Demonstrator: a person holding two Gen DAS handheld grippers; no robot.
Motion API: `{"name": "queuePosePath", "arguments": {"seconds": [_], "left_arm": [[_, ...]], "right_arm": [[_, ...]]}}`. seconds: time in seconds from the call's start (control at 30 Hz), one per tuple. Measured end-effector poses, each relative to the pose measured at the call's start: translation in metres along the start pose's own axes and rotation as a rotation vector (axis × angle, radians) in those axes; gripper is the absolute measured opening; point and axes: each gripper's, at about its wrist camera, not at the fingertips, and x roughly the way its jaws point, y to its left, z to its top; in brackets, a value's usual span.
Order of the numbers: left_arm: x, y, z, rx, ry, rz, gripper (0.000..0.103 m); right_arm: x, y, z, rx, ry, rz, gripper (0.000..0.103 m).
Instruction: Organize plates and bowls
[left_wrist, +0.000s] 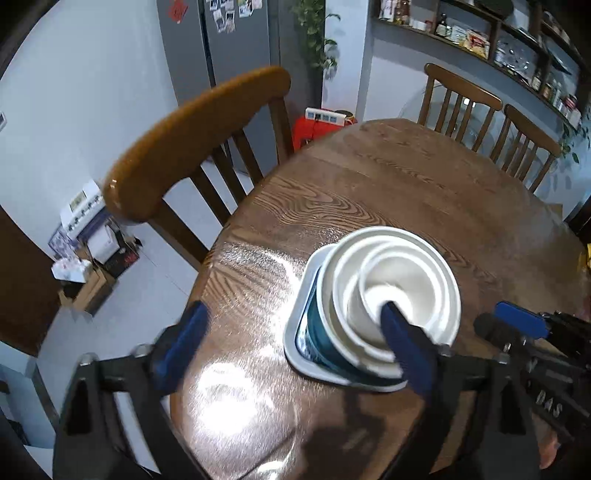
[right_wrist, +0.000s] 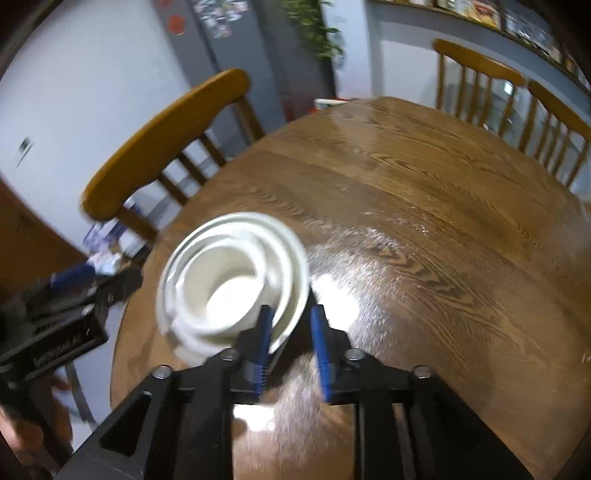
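Observation:
A nest of white bowls (left_wrist: 399, 280) sits in a teal bowl (left_wrist: 314, 334) on a white square plate (left_wrist: 291, 345), near the left end of the wooden table (left_wrist: 388, 184). My left gripper (left_wrist: 293, 310) is open wide above the table, holding nothing. Its right fingertip (left_wrist: 391, 317) shows in front of the bowls. The right wrist view shows the bowl stack (right_wrist: 232, 284) blurred. My right gripper (right_wrist: 291, 317) stands partly open at the stack's right side. The outer bowl's rim lies in the gap, and the pads do not press on it.
A wooden chair (left_wrist: 192, 136) stands at the table's left edge, and two more chairs (left_wrist: 461, 96) at the far side. Boxes (left_wrist: 92, 236) lie on the floor at left. The other gripper (left_wrist: 517, 325) shows at right. Bare tabletop stretches beyond the stack.

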Motion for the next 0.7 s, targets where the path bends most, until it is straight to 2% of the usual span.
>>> {"name": "queuePosePath", "arguments": {"seconds": [0.07,0.17,0.27,0.7], "left_arm": [[-0.013,-0.001,-0.008,-0.004,-0.021,-0.007,0.102],[-0.016,-0.003,-0.014,-0.007,-0.005,-0.004,0.102],[-0.018,-0.006,-0.019,0.000,0.017,-0.009,0.102],[-0.028,-0.011,-0.037,-0.006,0.008,0.000,0.102]], "right_arm": [[-0.008,0.004,-0.007,-0.021,-0.008,0.010,0.048],[-0.020,0.006,-0.018,-0.037,-0.015,0.019,0.051],[-0.024,0.008,-0.026,-0.054,-0.009,0.028,0.051],[-0.028,0.022,-0.041,-0.117,0.001,0.031,0.051]]}}
